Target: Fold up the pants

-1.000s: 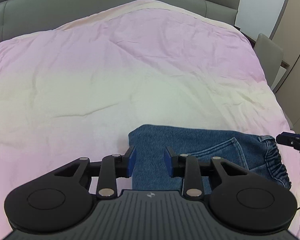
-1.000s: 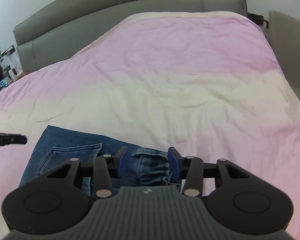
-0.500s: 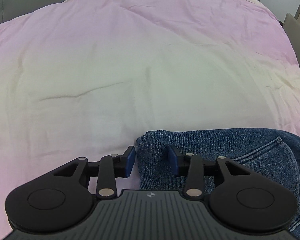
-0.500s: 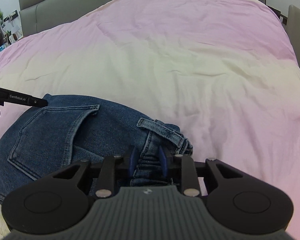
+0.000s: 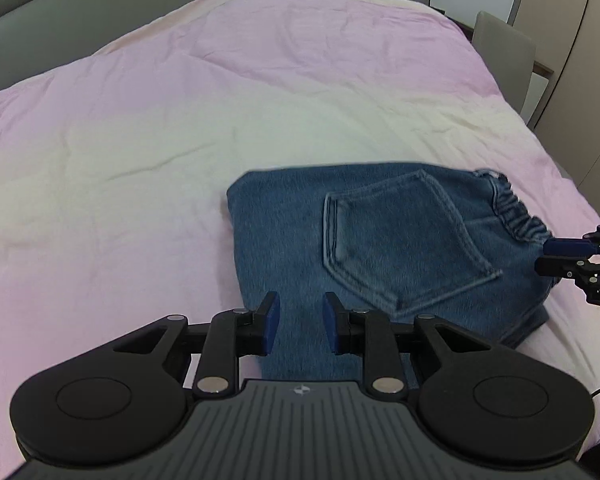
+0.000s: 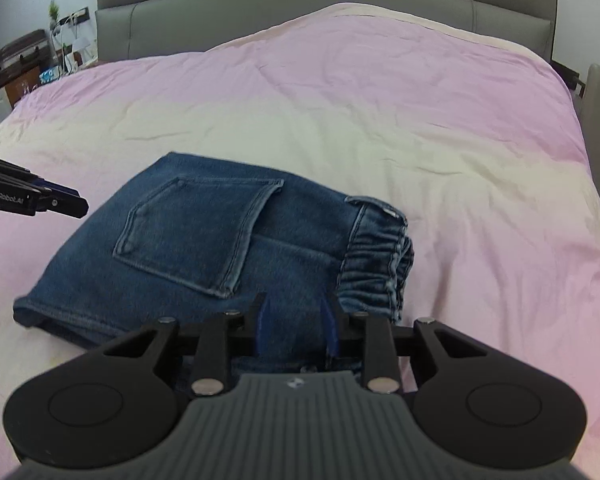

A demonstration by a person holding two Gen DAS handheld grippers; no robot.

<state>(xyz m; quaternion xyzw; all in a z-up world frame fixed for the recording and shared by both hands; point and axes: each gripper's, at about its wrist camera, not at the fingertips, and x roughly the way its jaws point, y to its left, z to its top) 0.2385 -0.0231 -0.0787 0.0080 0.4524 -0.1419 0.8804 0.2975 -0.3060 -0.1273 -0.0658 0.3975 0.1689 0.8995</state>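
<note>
Blue denim pants (image 5: 380, 252) lie folded into a compact bundle on the pink bedspread (image 5: 180, 120), back pocket up, elastic waistband to the right. In the right wrist view the pants (image 6: 204, 240) fill the centre. My left gripper (image 5: 300, 322) is open, its fingers over the near left part of the bundle, holding nothing. My right gripper (image 6: 296, 326) is open by a small gap, above the near edge beside the waistband (image 6: 380, 264). It also shows at the right edge of the left wrist view (image 5: 572, 252). The left gripper shows at the left of the right wrist view (image 6: 60, 200).
A grey padded headboard (image 6: 300, 4) runs along the far side of the bed. A grey chair (image 5: 504, 48) stands at the right of the bed. Cluttered shelves and a suitcase (image 6: 20, 60) are at the far left.
The right gripper was closed on the waistband half a second ago and has opened. Both grippers have pulled back and up. The pants now lie further from both cameras.
</note>
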